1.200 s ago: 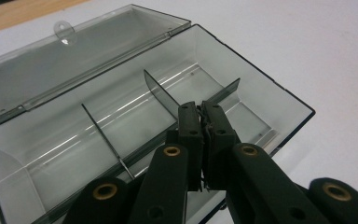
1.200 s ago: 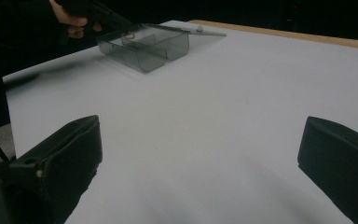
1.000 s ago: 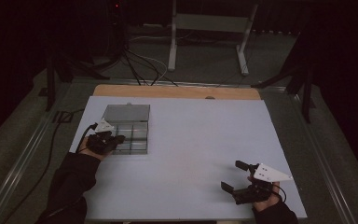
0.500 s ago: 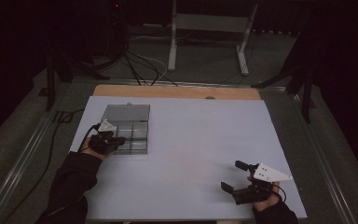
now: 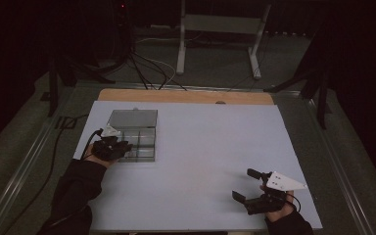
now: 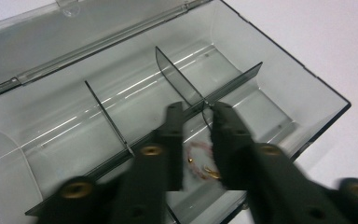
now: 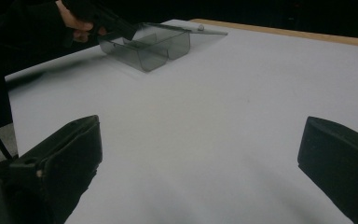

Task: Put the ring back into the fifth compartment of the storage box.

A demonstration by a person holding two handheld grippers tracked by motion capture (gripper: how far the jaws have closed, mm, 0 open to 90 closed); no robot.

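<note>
At left of frame I hold the left gripper [image 6: 198, 109] inside the open compartment box [image 5: 133, 137], fingers narrowly apart above a small pinkish item [image 6: 198, 161]. Right gripper [image 5: 247, 185], lower right over the counter [image 5: 200, 147], fingers wide apart.

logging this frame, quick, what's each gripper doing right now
Left gripper: jaws nearly closed, down inside the clear box over a small pinkish ring; a grip on it cannot be told.
Right gripper: open, holding nothing, over the table.

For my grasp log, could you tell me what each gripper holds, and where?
Nothing: the left gripper hovers slightly parted above the bracelet in the box; the right gripper is open.
</note>
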